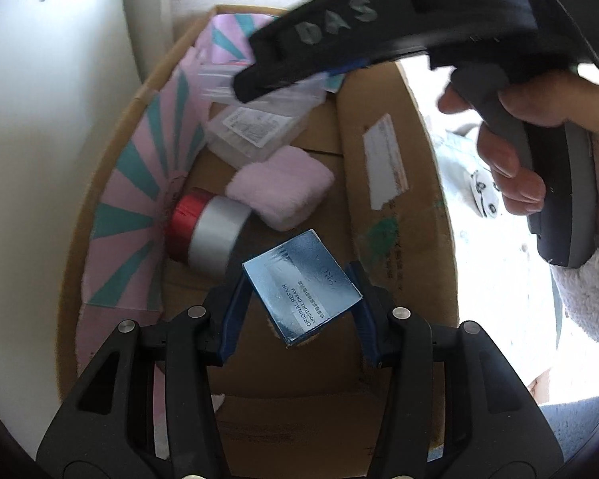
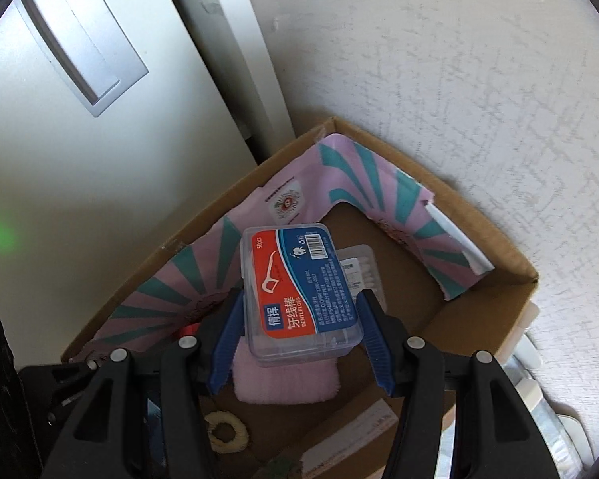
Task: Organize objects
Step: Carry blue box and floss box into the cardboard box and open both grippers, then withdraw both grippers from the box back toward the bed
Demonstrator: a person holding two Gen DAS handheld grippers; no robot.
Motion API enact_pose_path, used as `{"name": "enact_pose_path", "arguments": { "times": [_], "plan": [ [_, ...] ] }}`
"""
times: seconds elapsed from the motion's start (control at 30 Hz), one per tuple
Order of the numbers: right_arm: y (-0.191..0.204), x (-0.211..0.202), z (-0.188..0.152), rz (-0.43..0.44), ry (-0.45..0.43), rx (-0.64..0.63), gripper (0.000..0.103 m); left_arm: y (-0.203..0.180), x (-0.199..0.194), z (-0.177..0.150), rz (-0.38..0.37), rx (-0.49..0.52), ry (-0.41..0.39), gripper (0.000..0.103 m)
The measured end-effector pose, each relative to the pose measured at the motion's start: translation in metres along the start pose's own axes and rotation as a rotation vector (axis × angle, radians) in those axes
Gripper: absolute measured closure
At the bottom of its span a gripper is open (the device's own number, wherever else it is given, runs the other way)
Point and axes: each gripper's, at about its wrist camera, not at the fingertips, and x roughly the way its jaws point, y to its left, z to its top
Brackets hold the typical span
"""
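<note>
Over the cardboard box (image 1: 395, 215), the left gripper (image 1: 299, 295) is pinching a blue moisture cream carton (image 1: 301, 285) while the right gripper (image 2: 301, 319) is clamping a clear dental floss case (image 2: 295, 291). Below are lying a pink towel (image 1: 279, 191), a red-and-silver jar (image 1: 207, 231), a cotton swab case (image 1: 251, 131) and a pink-teal liner (image 2: 363, 183). A right hand (image 1: 539, 139) is crossing the left wrist view.

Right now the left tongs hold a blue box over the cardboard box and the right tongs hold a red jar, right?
Not quite. In the right wrist view, the right tongs hold a clear dental floss case, not a red jar. The left tongs do hold the blue box over the cardboard box.
</note>
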Motion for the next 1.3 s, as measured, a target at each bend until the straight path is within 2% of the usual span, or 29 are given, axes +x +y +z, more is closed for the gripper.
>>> {"name": "enact_pose_path", "arguments": {
  "times": [0.1, 0.13, 0.17, 0.23, 0.3, 0.37, 0.63, 0.73, 0.77, 0.83, 0.93, 1.13, 1.3],
  "plan": [
    [0.001, 0.000, 0.000, 0.033, 0.004, 0.018, 0.050, -0.005, -0.001, -0.001, 0.008, 0.018, 0.001, 0.055],
    [0.000, 0.000, 0.000, 0.054, 0.004, 0.033, 0.047, -0.007, -0.002, -0.001, 0.015, 0.022, 0.000, 0.035],
    [-0.001, -0.001, 0.000, 0.060, 0.006, 0.050, 0.043, -0.008, -0.003, -0.001, 0.022, 0.024, 0.003, 0.000],
    [-0.003, -0.003, -0.001, 0.049, 0.010, 0.082, 0.015, -0.007, -0.007, -0.001, 0.031, 0.023, -0.008, 0.000],
    [-0.006, -0.008, -0.004, 0.046, -0.012, 0.111, 0.007, -0.005, -0.008, 0.000, 0.000, 0.016, -0.001, 0.000],
    [-0.009, -0.017, -0.008, 0.041, -0.053, 0.127, 0.002, -0.003, -0.009, -0.001, 0.005, 0.013, 0.001, 0.000],
    [-0.005, -0.052, -0.018, 0.009, -0.122, 0.157, 0.001, 0.001, -0.020, -0.002, 0.018, 0.000, -0.013, 0.000],
    [-0.001, -0.066, -0.021, -0.001, -0.141, 0.161, 0.001, -0.001, -0.028, -0.004, 0.030, 0.009, -0.033, 0.000],
    [-0.005, -0.072, -0.033, -0.004, -0.148, 0.163, 0.001, -0.001, -0.032, -0.004, 0.042, 0.010, -0.044, 0.000],
    [-0.018, -0.082, -0.029, -0.009, -0.165, 0.172, 0.001, 0.004, -0.041, -0.009, 0.061, 0.007, -0.064, 0.000],
    [-0.011, -0.087, -0.032, -0.027, -0.207, 0.178, 0.001, 0.003, -0.056, -0.009, 0.071, 0.002, -0.093, 0.000],
    [-0.003, -0.130, -0.041, -0.061, -0.287, 0.177, 0.001, -0.018, -0.087, -0.002, 0.086, 0.035, -0.159, 0.000],
    [0.004, -0.172, -0.066, -0.118, -0.357, 0.160, 0.001, -0.036, -0.101, 0.002, 0.093, 0.047, -0.215, 0.000]
  ]
}}
